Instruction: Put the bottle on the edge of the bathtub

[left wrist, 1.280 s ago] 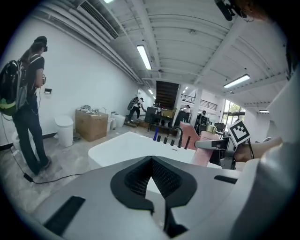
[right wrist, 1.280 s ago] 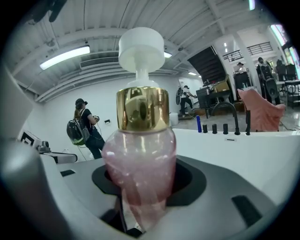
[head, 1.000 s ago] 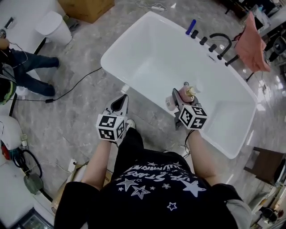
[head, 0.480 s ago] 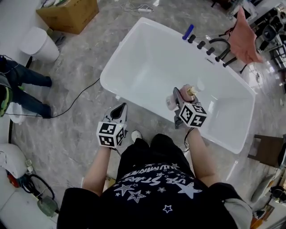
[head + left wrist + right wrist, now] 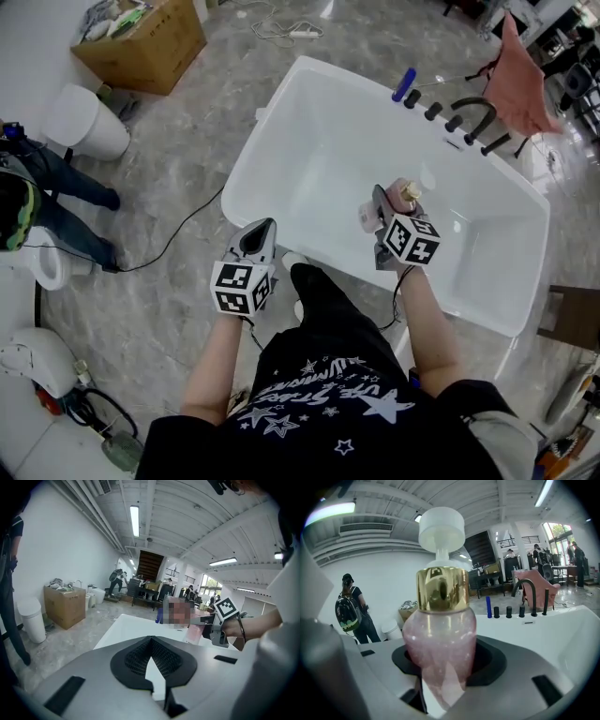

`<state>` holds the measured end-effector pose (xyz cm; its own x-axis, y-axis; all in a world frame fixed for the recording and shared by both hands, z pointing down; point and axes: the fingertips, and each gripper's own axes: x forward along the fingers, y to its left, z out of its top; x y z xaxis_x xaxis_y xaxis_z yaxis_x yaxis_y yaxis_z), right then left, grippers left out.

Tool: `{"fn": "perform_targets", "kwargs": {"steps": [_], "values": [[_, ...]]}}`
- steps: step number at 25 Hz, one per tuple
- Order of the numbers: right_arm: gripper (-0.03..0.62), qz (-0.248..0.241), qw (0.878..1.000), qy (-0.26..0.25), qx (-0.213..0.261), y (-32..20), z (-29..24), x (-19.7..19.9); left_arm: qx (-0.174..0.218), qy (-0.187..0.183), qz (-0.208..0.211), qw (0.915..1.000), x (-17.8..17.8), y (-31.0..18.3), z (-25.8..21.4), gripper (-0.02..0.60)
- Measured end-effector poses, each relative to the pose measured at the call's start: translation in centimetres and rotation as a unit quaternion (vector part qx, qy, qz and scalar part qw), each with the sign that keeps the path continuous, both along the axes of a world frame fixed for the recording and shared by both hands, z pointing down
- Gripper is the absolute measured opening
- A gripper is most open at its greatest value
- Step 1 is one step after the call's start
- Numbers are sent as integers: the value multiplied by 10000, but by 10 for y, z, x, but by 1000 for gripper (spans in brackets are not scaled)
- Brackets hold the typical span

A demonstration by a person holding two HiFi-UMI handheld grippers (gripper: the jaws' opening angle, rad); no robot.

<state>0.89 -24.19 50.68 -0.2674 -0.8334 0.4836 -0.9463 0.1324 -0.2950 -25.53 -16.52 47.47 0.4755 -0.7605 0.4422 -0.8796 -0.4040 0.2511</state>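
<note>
Head view, looking steeply down: a pink bottle [image 5: 403, 192] with a gold collar and a white pump top is being held by the right gripper [image 5: 389, 203]. It is out over the white basin of the bathtub [image 5: 459, 300], just inside the near rim and not touching it.

Right gripper view: the bottle is being gripped around its rounded lower body. It is standing upright between jaws that are being held fairly wide apart by its girth.

The left gripper [image 5: 261, 234] is being carried empty, with its jaws drawn together. It is outside the tub, beside the near rim and close to the person's leg.

On the far rim a black tap [image 5: 473, 108] is standing beside a row of small dark knobs. A blue stick-like object [image 5: 402, 84] is at the row's end, and a pink towel [image 5: 520, 80] is hanging beyond them.

The placing is judged as not yet begun. For it to go well, a bare, flat stretch of rim is best chosen, away from the tap and knobs. The bottle should be lowered upright until its whole base is being borne by the rim. It should be centred across the rim's width so that nothing overhangs basin or floor. The rim looks glossy and narrow, so a slide is the likely fault. The jaws are best opened slowly, only once the bottle is resting, then drawn straight back so the tall pump top is not being clipped.
</note>
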Motion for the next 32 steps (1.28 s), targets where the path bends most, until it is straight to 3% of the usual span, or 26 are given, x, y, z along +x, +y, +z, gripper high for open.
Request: {"fn": "perform_targets", "kwargs": {"steps": [7, 21, 32], "values": [[215, 114, 9999, -31, -92, -86, 30, -9, -236, -266, 36, 9994, -21, -81, 18, 15], [215, 541, 9984, 116, -64, -252, 63, 31, -276, -448, 450, 9976, 15, -264, 39, 15], [215, 612, 9975, 318, 121, -368, 96, 42, -238, -538, 387, 9975, 9, -351, 53, 15]]}}
